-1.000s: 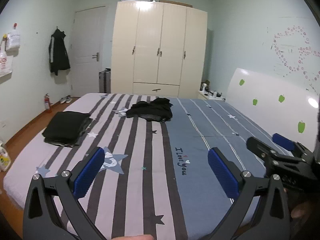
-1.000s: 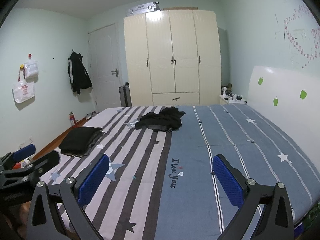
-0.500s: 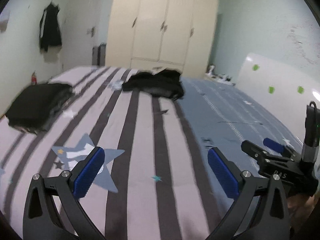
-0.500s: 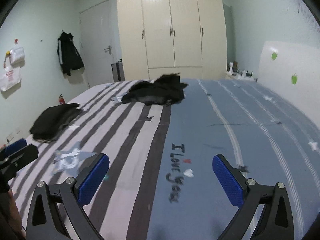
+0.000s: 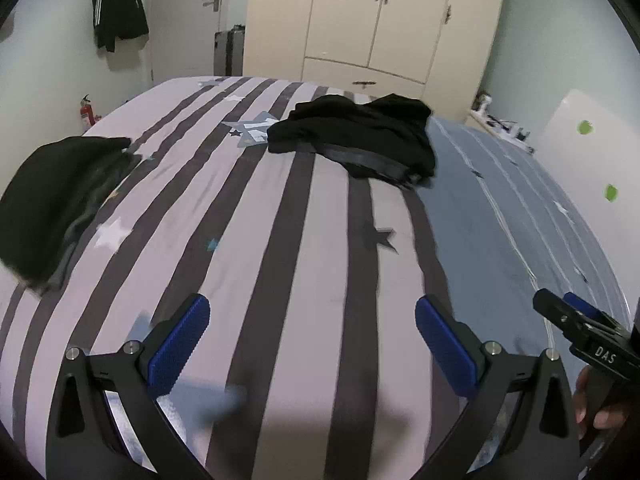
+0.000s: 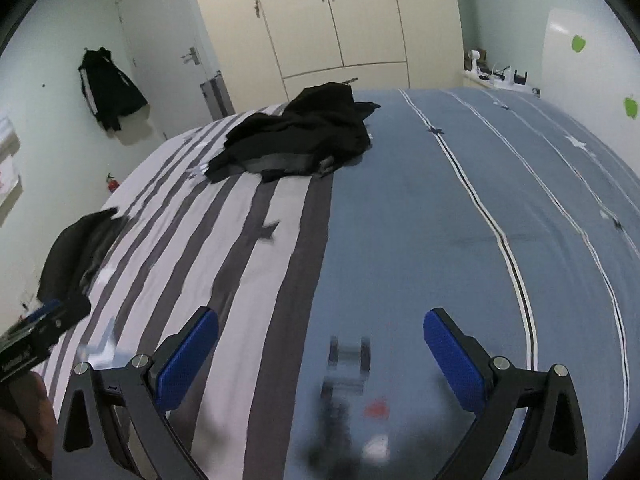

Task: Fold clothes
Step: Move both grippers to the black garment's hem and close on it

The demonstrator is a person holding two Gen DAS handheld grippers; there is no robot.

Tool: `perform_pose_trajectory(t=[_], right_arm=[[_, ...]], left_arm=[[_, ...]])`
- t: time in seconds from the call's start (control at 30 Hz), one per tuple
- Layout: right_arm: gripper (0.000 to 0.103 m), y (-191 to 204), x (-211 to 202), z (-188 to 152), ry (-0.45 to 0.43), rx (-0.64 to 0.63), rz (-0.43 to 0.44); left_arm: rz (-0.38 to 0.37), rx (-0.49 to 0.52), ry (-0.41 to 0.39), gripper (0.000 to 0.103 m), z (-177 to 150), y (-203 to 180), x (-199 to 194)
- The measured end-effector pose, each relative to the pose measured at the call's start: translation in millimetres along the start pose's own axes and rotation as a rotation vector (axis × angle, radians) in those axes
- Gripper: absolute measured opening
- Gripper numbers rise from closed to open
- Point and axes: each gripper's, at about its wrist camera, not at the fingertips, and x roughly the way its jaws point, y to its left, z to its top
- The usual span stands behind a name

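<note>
Fingers (image 5: 180,340) apart, far from black garment (image 5: 356,136).

Left tongs (image 5: 312,332) hung wide apart over the striped bed (image 5: 320,264), gripping nothing. A crumpled black garment (image 5: 360,140) lay far ahead; a folded dark pile (image 5: 52,196) sat at the left edge.

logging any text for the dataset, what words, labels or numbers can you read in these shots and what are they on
"DAS": white letters on the black body of the right gripper, seen in the left wrist view.
Print on the bedsheet near the right wrist camera: dark letters and a red mark, too blurred to read.
Label on the left gripper body in the right wrist view: too blurred to read.
Red print on the bag on the wall: unreadable.
</note>
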Motion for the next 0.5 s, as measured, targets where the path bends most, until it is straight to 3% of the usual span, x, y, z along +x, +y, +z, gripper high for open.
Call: perform_pose_trajectory(t=[0.17, 0.23, 0.5], right_arm=[[0.102, 8, 92, 62, 0.014, -0.032, -0.039], [0.102, 13, 125, 81, 0.019, -0.034, -0.054], [0.101, 34, 246, 154, 0.011, -0.045, -0.097]], left_arm=[[-0.005, 0.037, 0.021, 0.101, 57, 14, 104], [0.003, 0.074, 0.026, 0.096, 82, 23, 146], [0.044, 0.086, 0.035, 0.089, 149, 62, 261]])
